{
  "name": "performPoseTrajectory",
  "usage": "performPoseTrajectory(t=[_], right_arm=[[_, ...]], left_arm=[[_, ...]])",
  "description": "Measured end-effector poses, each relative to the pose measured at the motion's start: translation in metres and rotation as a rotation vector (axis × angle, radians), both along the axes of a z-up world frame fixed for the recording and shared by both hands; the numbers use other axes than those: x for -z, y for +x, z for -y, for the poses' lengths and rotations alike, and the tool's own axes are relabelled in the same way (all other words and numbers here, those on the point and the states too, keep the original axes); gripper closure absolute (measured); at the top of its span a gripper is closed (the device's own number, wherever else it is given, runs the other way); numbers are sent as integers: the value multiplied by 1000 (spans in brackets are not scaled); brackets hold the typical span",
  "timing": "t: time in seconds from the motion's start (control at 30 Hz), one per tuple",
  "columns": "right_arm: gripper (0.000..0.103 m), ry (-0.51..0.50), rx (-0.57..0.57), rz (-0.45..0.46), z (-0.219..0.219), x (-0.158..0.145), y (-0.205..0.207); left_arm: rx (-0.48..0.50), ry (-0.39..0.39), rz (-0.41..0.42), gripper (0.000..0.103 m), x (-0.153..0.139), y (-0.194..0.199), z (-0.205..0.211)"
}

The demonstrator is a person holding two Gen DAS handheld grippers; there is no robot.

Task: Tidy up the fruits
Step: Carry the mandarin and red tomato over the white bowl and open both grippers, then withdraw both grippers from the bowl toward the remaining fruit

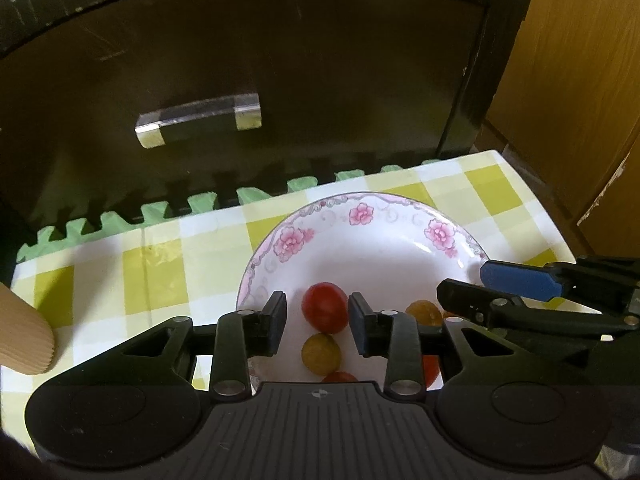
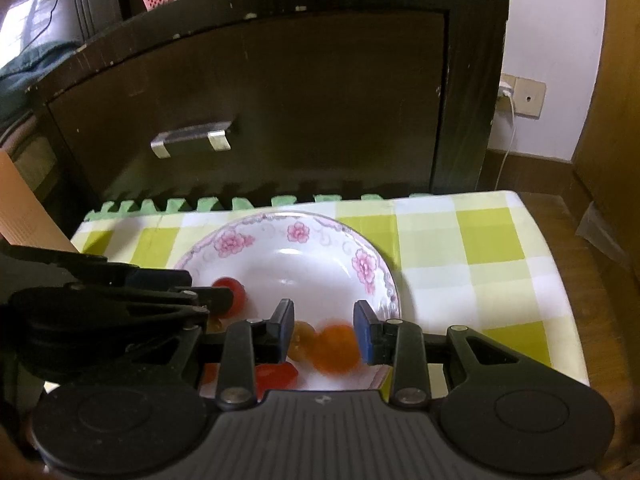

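A white plate with pink flowers (image 1: 360, 216) (image 2: 296, 236) rests on a yellow-checked cloth and holds several cherry tomatoes. In the left wrist view, my left gripper (image 1: 318, 320) is open low over the plate. A red tomato (image 1: 324, 307) sits between its fingertips with a gap on each side, and a yellow tomato (image 1: 321, 353) lies just nearer. My right gripper (image 2: 325, 328) is open too, with a blurred orange tomato (image 2: 336, 348) and a yellow one (image 2: 302, 340) between its fingers. Each gripper shows at the side of the other's view: the right (image 1: 500, 284), the left (image 2: 200, 292).
A dark cabinet with a metal handle (image 1: 198, 120) (image 2: 192, 140) rises right behind the table. A green foam mat edge (image 1: 160, 212) lines the back of the table. A tan ribbed object (image 1: 24, 336) stands at the left. Wooden furniture (image 1: 568, 80) and a wall socket (image 2: 520, 98) are at the right.
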State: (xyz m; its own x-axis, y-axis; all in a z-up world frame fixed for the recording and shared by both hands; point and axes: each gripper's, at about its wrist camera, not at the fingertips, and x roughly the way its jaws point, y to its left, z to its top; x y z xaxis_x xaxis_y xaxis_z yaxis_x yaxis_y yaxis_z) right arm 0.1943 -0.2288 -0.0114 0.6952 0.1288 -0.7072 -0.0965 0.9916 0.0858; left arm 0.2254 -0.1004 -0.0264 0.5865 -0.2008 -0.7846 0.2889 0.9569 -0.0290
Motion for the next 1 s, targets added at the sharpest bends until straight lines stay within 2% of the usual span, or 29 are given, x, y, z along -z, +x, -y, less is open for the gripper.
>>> performPoseTrajectory(t=[0.6,1.0], right_arm=[[71,4,-5,36,-10,-28,-43],[71,1,-40,14,-33,-25,-83]], left_arm=[[12,-17,29,60,-32,-39,-20],[25,-30,24,59,-34,-78,-39]])
